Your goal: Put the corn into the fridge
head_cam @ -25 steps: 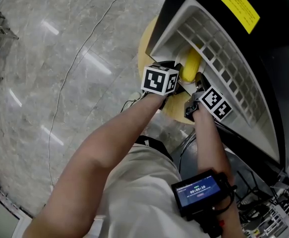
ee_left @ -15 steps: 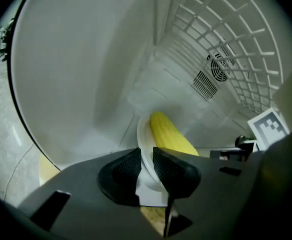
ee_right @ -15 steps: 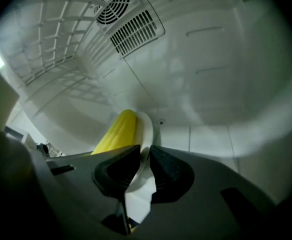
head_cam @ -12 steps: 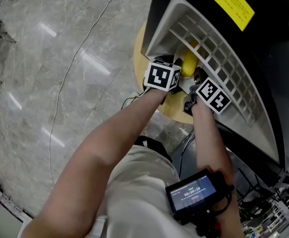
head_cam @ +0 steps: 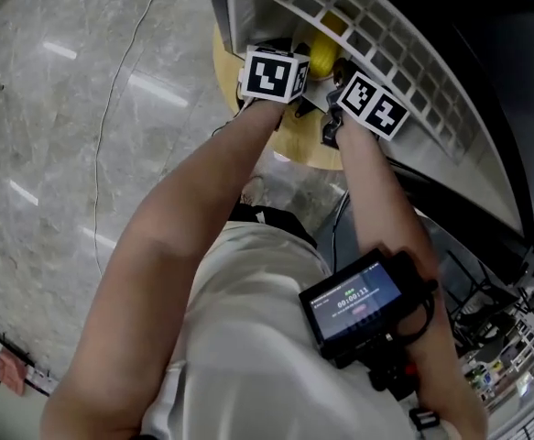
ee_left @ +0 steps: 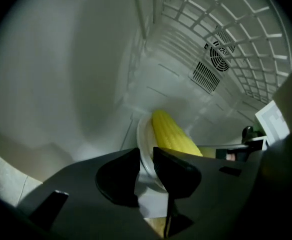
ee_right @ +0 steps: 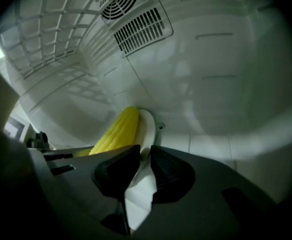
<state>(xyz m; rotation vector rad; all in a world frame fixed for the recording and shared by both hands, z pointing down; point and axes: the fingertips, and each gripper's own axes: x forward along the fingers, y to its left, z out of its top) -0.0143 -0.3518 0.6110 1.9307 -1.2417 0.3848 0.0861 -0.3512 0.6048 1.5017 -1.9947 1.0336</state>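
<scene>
Now corn (head_cam: pixel 322 55) and plate (ee_left: pixel 142 146) reach further into fridge (ee_left: pixel 60 84).

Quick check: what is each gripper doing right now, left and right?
Left gripper: shut on the white plate, which bears the corn.
Right gripper: shut on the same plate, opposite rim.

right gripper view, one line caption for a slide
Right gripper clamps the rim of a round white plate bearing a yellow corn cob inside the white fridge.
</scene>
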